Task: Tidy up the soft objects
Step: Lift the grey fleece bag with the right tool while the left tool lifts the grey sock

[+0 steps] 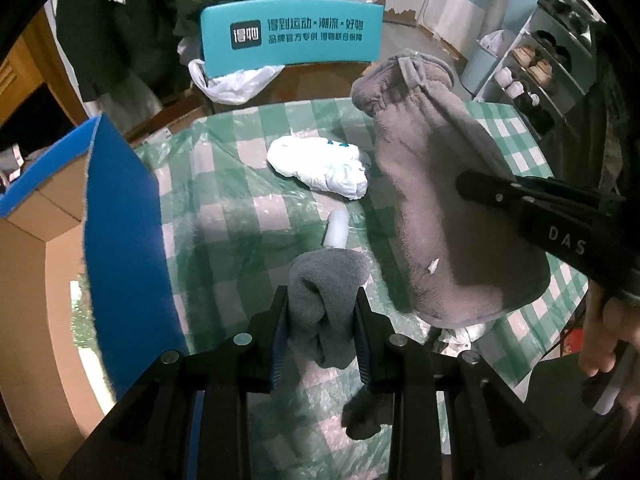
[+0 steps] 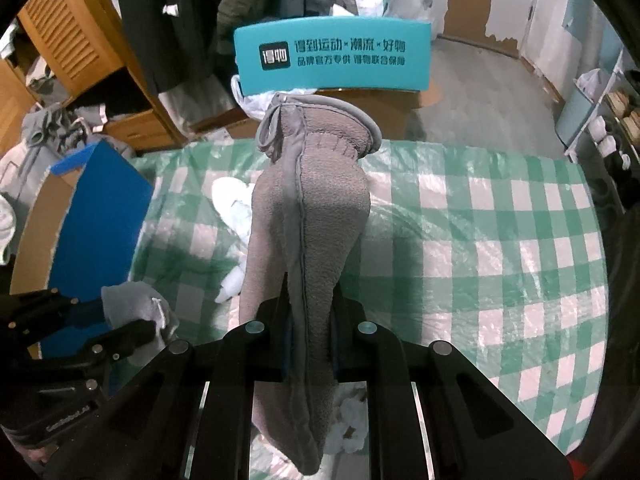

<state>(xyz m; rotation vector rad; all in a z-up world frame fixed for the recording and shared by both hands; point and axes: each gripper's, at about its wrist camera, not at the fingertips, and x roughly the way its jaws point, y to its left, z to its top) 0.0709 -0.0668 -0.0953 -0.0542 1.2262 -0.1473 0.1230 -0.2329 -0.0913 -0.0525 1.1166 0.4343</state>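
Mid-sort above the checked table (image 2: 500, 240): your left gripper (image 1: 322, 320) is clamped on a grey sock (image 1: 320, 304), your right gripper (image 2: 310, 336) pinches the fleece pouch (image 2: 312, 208) aloft. Next, probably, the blue-flapped box (image 1: 120, 220) alongside.

Colour rundown: the counter cover (image 1: 240, 184) is a green-and-white check. The fuzzy pouch (image 1: 448, 208) is brownish-grey, the small cloth (image 1: 320, 304) a cooler grey, the bundle (image 1: 320, 168) white with teal bits. Box flap (image 1: 124, 240) is bright blue, and both claws are black.
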